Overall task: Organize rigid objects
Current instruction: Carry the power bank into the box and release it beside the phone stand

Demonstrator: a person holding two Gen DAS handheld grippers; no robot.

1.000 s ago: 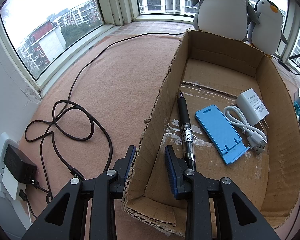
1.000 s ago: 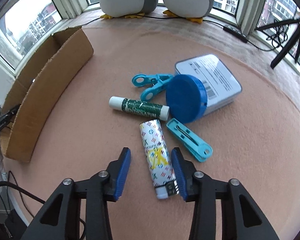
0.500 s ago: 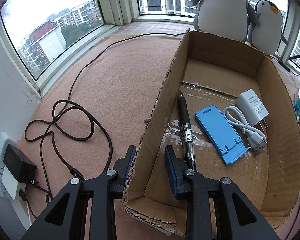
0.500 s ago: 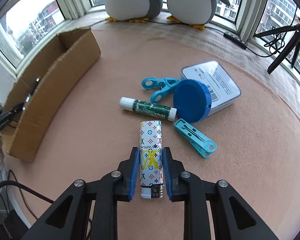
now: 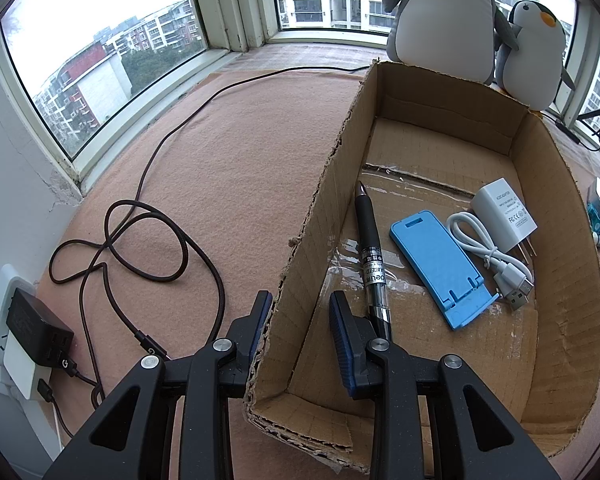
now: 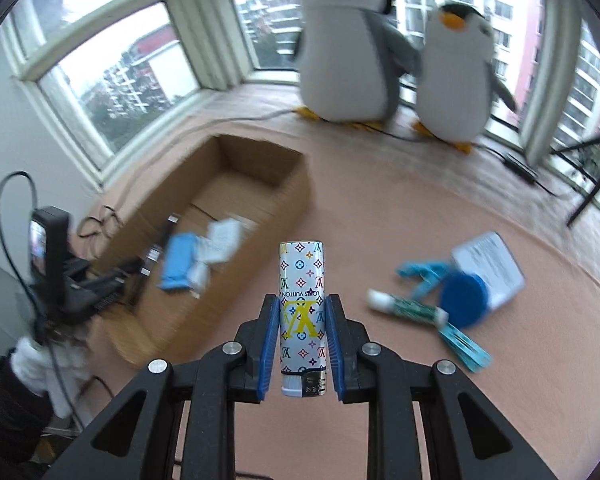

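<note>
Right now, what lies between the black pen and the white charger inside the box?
In the left wrist view, the blue phone stand and the coiled white cable lie between the pen and the charger on the box floor.

A pinkish-brown felt-covered tabletop [image 5: 228,184] runs up to the windows. On it rests an open brown cardboard box [image 5: 564,208], with a dark braided cable [image 5: 148,240] coiled beside it. Two grey-and-white plush penguins [image 6: 352,40] stand at the far edge. Near together on the felt lie a green-labelled white lip-balm tube [image 6: 408,307], turquoise plastic clips [image 6: 424,276], a round blue lid [image 6: 463,300] and a flat white case [image 6: 490,266].
</note>
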